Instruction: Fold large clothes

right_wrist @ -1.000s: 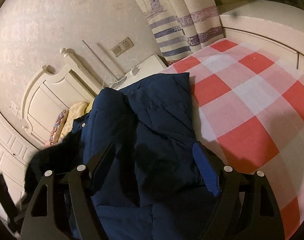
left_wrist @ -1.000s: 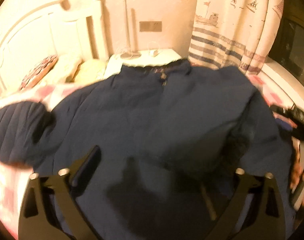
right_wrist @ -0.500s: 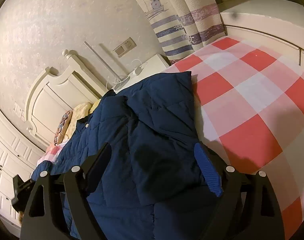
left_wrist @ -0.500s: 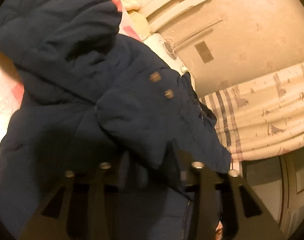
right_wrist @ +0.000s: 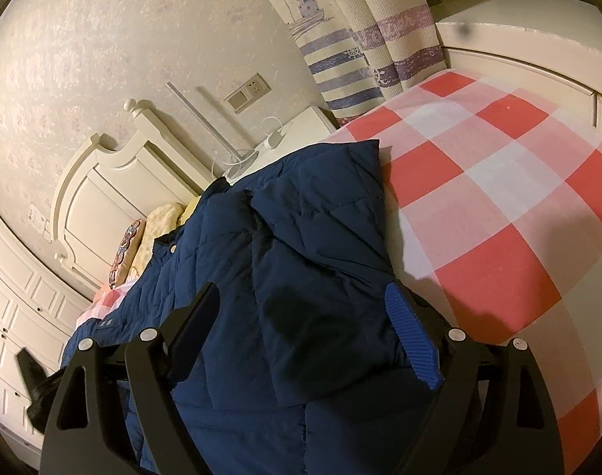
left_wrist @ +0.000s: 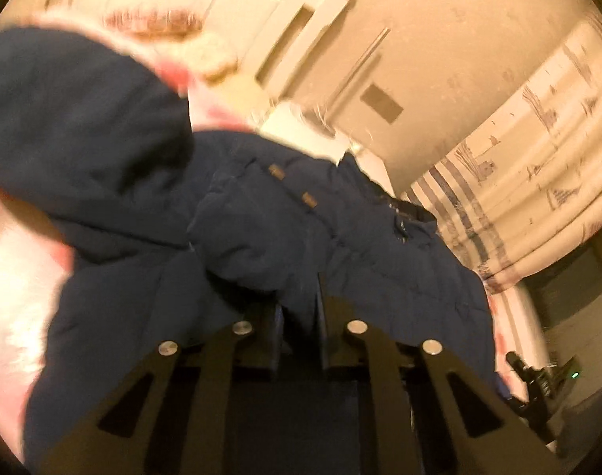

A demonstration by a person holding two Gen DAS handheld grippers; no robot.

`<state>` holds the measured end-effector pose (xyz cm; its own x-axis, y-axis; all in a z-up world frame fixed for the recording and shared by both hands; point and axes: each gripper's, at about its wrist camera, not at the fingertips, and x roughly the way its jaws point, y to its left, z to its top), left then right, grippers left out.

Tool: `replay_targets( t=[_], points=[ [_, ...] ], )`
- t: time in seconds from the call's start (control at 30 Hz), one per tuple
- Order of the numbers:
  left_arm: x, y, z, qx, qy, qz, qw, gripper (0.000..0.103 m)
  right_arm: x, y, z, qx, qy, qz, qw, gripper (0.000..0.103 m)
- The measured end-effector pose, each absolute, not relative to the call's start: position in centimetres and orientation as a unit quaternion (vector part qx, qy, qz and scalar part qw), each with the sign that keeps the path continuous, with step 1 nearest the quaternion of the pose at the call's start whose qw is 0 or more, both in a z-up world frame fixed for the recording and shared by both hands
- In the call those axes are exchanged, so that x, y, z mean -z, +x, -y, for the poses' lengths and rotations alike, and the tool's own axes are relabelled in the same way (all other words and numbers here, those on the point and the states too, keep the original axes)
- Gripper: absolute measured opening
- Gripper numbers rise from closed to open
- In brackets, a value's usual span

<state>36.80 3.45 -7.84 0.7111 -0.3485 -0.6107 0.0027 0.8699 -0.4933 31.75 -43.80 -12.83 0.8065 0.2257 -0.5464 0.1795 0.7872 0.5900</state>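
A navy quilted jacket [right_wrist: 301,277] lies spread on the red-and-white checked bed [right_wrist: 498,206]. One sleeve with a brighter blue ribbed cuff [right_wrist: 411,344] is folded over its body. My right gripper [right_wrist: 301,316] is open just above the jacket, the cuff lying against its right finger. In the left wrist view the jacket [left_wrist: 340,237] is bunched, its hood [left_wrist: 75,134] at the left. My left gripper [left_wrist: 299,316] is shut on a fold of the jacket and holds it raised. The view is blurred.
A white headboard [right_wrist: 103,182] and pillows [right_wrist: 158,229] are at the bed's head. A white nightstand [right_wrist: 297,126] with a lamp stands by the wall. Striped curtains [right_wrist: 360,39] hang beyond. White drawers [right_wrist: 16,308] stand at the left.
My left gripper closed on a fold of the jacket and swung it, tilting its view sharply. The jacket flap that stood up has dropped flat. My right gripper stayed open over the sleeve.
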Motion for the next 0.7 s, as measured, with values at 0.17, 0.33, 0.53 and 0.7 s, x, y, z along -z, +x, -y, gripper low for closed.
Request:
replay_targets(
  t=[0.17,0.33,0.53,0.7],
  points=[
    [8.1,35.4,-2.8,0.054,-0.203,-0.411,0.887,0.022,12.9,31.8,43.7,-0.014,0.327,-0.311,0.892,0.084],
    [7.4,34.3,-3.8,-0.087,-0.13,-0.391,0.907,0.084,12.9,31.7,43.7,-0.015,0.329,-0.31,0.892,0.084],
    [1.6,32.0,-1.4,-0.062,-0.04,-0.278,0.958,0.098,12.7,31.8,43.6,-0.011,0.322,-0.314,0.893,0.084],
    [5.9,35.3,3.2,0.021,0.067,-0.359,0.931,0.1,12.7,31.7,43.6,-0.01,0.321,-0.315,0.893,0.084]
  ],
)
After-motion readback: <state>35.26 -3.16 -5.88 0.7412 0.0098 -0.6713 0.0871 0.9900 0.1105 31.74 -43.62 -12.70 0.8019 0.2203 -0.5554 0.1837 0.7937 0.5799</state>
